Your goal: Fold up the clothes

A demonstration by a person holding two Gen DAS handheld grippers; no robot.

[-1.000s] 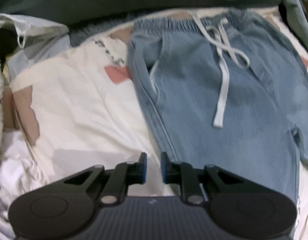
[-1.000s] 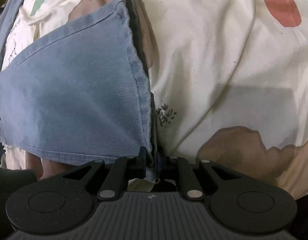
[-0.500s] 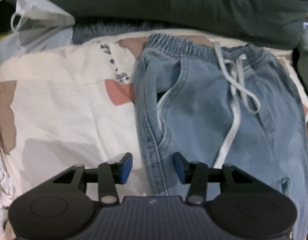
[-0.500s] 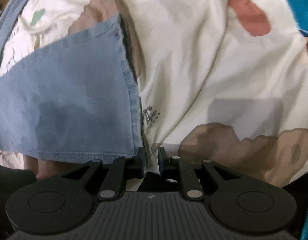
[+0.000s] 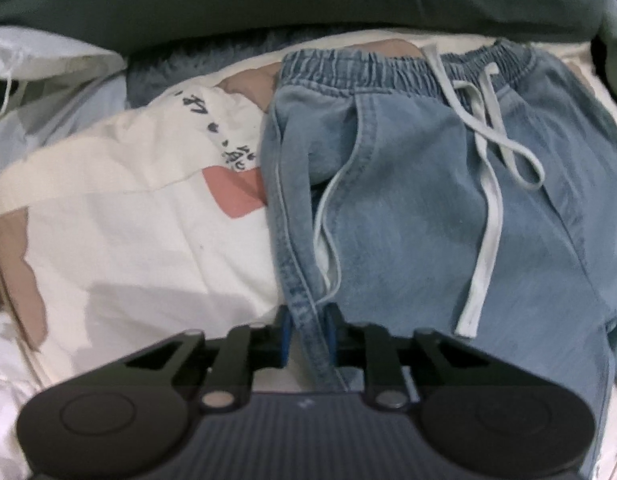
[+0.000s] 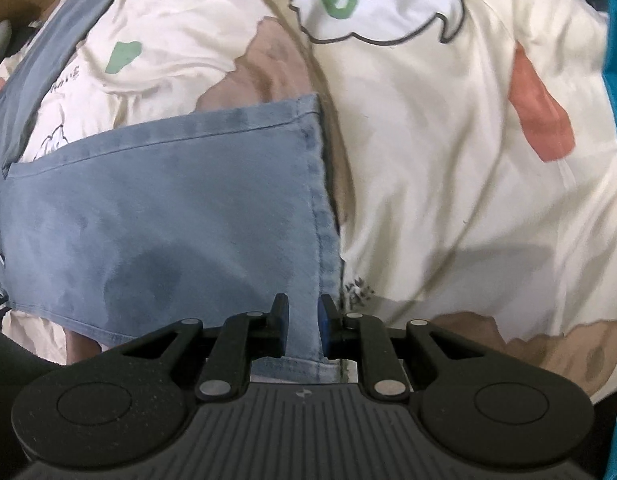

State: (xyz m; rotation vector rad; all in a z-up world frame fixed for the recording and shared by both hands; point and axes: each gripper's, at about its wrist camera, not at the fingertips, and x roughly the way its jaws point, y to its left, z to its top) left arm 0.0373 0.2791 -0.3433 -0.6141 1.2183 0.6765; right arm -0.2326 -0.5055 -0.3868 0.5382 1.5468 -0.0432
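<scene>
While pointing steeply down, left tool [image 5: 307, 334] closing on jeans [image 5: 420, 216] seam.

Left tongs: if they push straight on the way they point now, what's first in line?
The jeans: the side seam already sits between the left tongs, whose jaws are closing on it. Pushing further would likely press that denim edge into the printed bedding underneath, though depth is hard to judge.
</scene>
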